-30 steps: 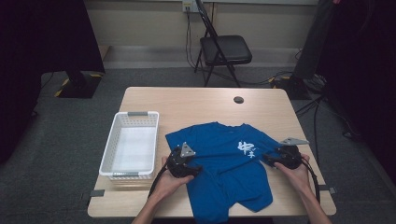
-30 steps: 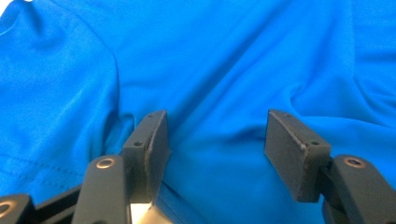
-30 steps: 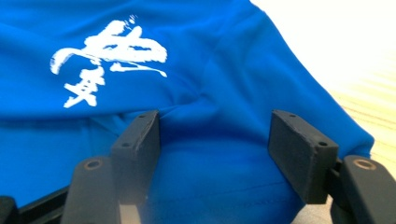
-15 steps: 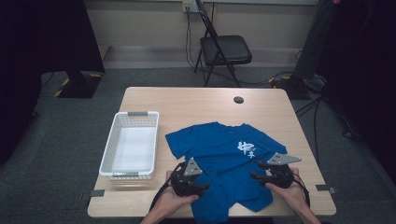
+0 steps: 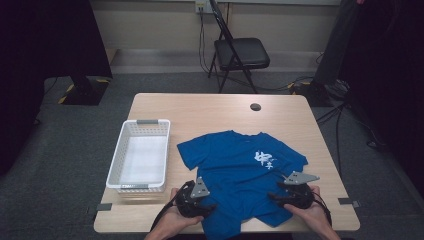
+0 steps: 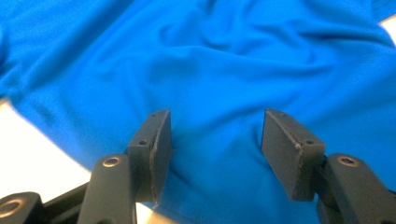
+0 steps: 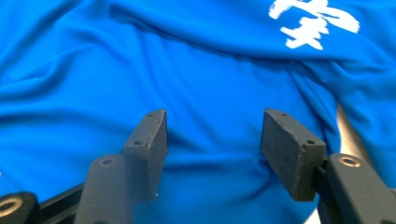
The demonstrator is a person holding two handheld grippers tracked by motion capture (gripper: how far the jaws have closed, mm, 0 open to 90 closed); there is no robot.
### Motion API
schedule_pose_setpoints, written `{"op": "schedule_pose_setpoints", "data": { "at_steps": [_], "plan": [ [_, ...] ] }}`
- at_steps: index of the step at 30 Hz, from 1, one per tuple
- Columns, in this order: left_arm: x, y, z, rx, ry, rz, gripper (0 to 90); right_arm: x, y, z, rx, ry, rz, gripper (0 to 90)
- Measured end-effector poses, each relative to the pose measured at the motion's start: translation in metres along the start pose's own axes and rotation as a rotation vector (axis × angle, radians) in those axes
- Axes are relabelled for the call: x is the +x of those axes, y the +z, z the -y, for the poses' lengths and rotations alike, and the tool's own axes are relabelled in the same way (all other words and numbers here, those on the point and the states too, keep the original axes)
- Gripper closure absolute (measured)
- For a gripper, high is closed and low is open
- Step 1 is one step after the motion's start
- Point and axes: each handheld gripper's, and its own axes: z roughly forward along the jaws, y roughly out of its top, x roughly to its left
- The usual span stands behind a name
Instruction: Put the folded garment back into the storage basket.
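We see one blue T-shirt (image 5: 240, 175) spread on the near half of the surface (image 5: 215, 107), its white print (image 5: 263, 159) toward the right chest. Its near hem runs over the near edge of the surface and is cut off at the bottom of the high view, so we cannot make out how far it hangs. The person's forearms are cut off there too.

There are two claws. The left claw (image 5: 209, 206) sits at the shirt's near left edge, the right claw (image 5: 272, 196) at its near right side. From the high view the jaw tips are small and dark, and we cannot tell there whether they touch the cloth.

In the left gripper view, the left claw (image 6: 215, 140) stands with its jaws apart, blue cloth showing in the gap between them; the pads do not press together on anything. A pale strip of surface shows at the lower left, blurred. In the right gripper view, the right claw (image 7: 212, 140) is likewise apart over rumpled cloth, with the white print (image 7: 313, 21) at the far right, partly cut off by the top edge. Its jaws have just been closing and then easing open a little, with only loose cloth beneath them.

We count one white basket (image 5: 122, 155), left of the shirt; one small dark disc (image 5: 255, 106) on the far part of the surface; and one folding chair (image 5: 240, 52) beyond it.
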Motion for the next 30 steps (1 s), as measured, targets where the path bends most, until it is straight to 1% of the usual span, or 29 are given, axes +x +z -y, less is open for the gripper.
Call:
{"op": "schedule_pose_setpoints", "data": {
  "at_steps": [1, 3, 6, 7, 9, 10, 11, 12, 13, 14, 15, 16, 17, 20, 22, 24, 25, 26, 27, 30],
  "plan": [
    [0.003, -0.002, 0.002, 0.001, 0.003, -0.005, 43.1, -0.001, -0.002, 0.002, -0.002, -0.001, 0.004, 40.9],
    [0.006, -0.005, 0.005, -0.003, -0.01, -0.01, 43.1, -0.004, -0.005, 0.005, -0.003, 0.011, 0.012, 41.4],
    [0.013, -0.01, 0.01, -0.005, -0.007, -0.02, 43.3, -0.005, -0.009, 0.008, 0.004, 0.013, 0.025, 41.3],
    [0.013, -0.011, 0.011, -0.01, -0.003, -0.018, 43.3, -0.004, -0.01, 0.009, 0.002, 0.013, 0.027, 41.1],
    [0.012, -0.011, 0.01, -0.001, -0.009, -0.027, 43.2, -0.002, -0.011, 0.01, 0.003, 0.011, 0.025, 40.1],
    [0.011, -0.011, 0.009, 0.006, -0.011, -0.03, 43.2, 0.0, -0.011, 0.01, 0.005, 0.014, 0.02, 36.8],
    [0.01, -0.01, 0.008, 0.011, -0.016, -0.029, 43.3, 0.002, -0.012, 0.01, -0.002, 0.017, 0.017, 36.6],
    [0.008, -0.011, 0.007, 0.007, -0.031, -0.013, 43.2, 0.005, -0.014, 0.01, -0.015, 0.01, 0.009, 36.6],
    [0.005, -0.011, 0.006, -0.002, -0.032, 0.002, 43.0, 0.009, -0.016, 0.009, -0.03, 0.002, -0.005, 36.6],
    [0.0, -0.012, 0.004, -0.009, -0.026, 0.007, 42.5, 0.014, -0.019, 0.008, -0.052, -0.004, -0.019, 36.3],
    [-0.003, -0.013, 0.003, -0.019, -0.026, 0.01, 42.2, 0.018, -0.022, 0.008, -0.066, -0.011, -0.041, 36.2],
    [-0.008, -0.013, 0.0, -0.035, -0.028, 0.026, 41.9, 0.022, -0.024, 0.008, -0.071, -0.013, -0.058, 35.8],
    [-0.012, -0.013, -0.002, -0.044, -0.028, 0.039, 41.6, 0.027, -0.025, 0.009, -0.069, -0.02, -0.085, 34.8],
    [-0.024, -0.011, -0.006, -0.056, -0.013, 0.063, 40.9, 0.04, -0.023, 0.014, -0.042, -0.048, -0.113, 33.3],
    [-0.03, -0.008, -0.006, -0.043, 0.0, 0.071, 40.9, 0.045, -0.023, 0.014, -0.04, -0.059, -0.12, 33.0],
    [-0.035, -0.004, -0.004, -0.02, 0.011, 0.078, 40.1, 0.046, -0.021, 0.014, -0.033, -0.066, -0.116, 32.1],
    [-0.037, -0.002, -0.002, -0.004, 0.017, 0.075, 40.0, 0.047, -0.02, 0.015, -0.022, -0.07, -0.113, 32.0],
    [-0.039, 0.0, 0.0, 0.011, 0.032, 0.062, 40.0, 0.047, -0.018, 0.016, -0.005, -0.078, -0.106, 32.0],
    [-0.041, -0.001, 0.001, 0.01, 0.049, 0.054, 39.8, 0.048, -0.017, 0.017, -0.004, -0.094, -0.091, 31.9],
    [-0.04, -0.006, 0.004, 0.019, 0.053, 0.055, 40.0, 0.051, -0.019, 0.019, -0.001, -0.1, -0.086, 32.0]
  ]
}}
